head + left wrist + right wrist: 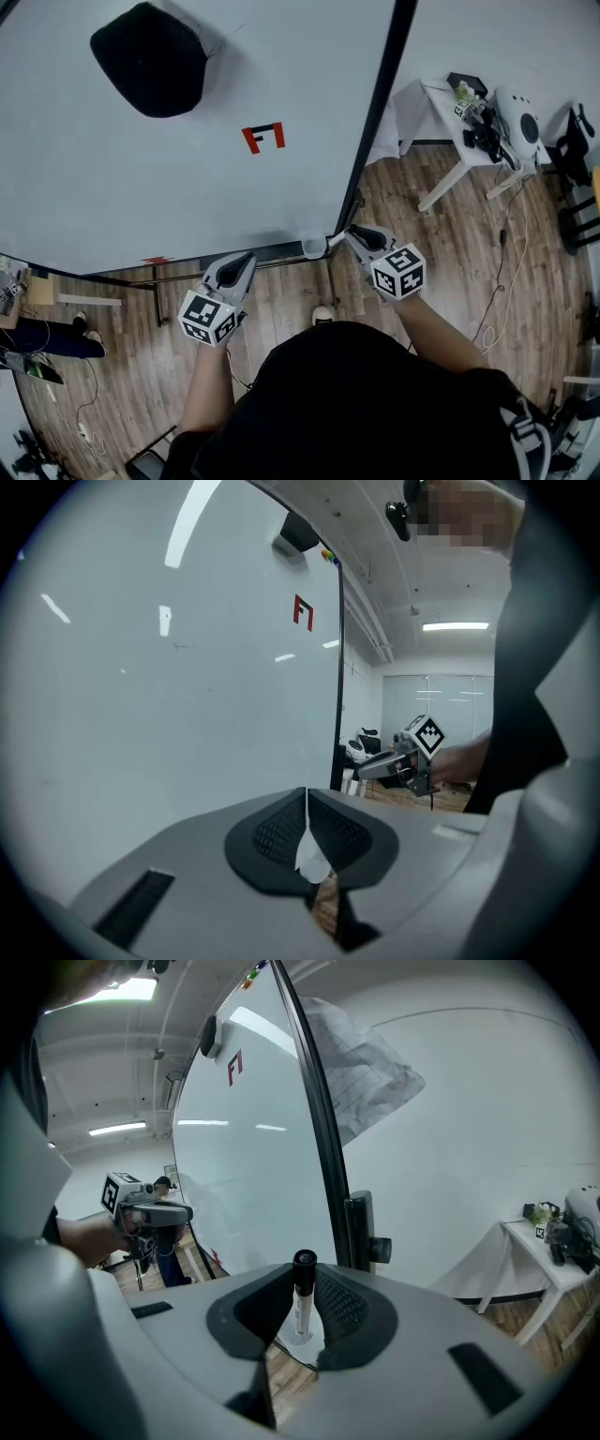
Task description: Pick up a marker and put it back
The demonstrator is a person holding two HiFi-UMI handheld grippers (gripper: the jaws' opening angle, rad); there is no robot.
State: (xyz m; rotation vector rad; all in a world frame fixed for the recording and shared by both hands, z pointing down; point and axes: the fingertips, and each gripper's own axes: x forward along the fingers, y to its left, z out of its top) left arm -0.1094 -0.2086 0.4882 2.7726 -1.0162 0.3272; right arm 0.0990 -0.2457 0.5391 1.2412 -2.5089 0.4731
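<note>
A white marker with a black cap [302, 1296] stands upright between the pads of my right gripper [302, 1309], which is shut on it. In the head view that gripper [354, 234] sits at the whiteboard's lower right corner, and the marker [335, 241] pokes left toward a small translucent cup [314, 247] on the board's ledge. My left gripper [246, 256] hovers at the board's bottom edge, left of the cup. Its pads [281, 829] are pressed together with nothing between them.
The whiteboard [187, 197] carries a black eraser [150, 61] and a red-and-black mark [264, 137]. Its black frame post [375, 122] runs down the right edge. A white desk [469, 150] with equipment stands at the right on the wood floor [450, 244].
</note>
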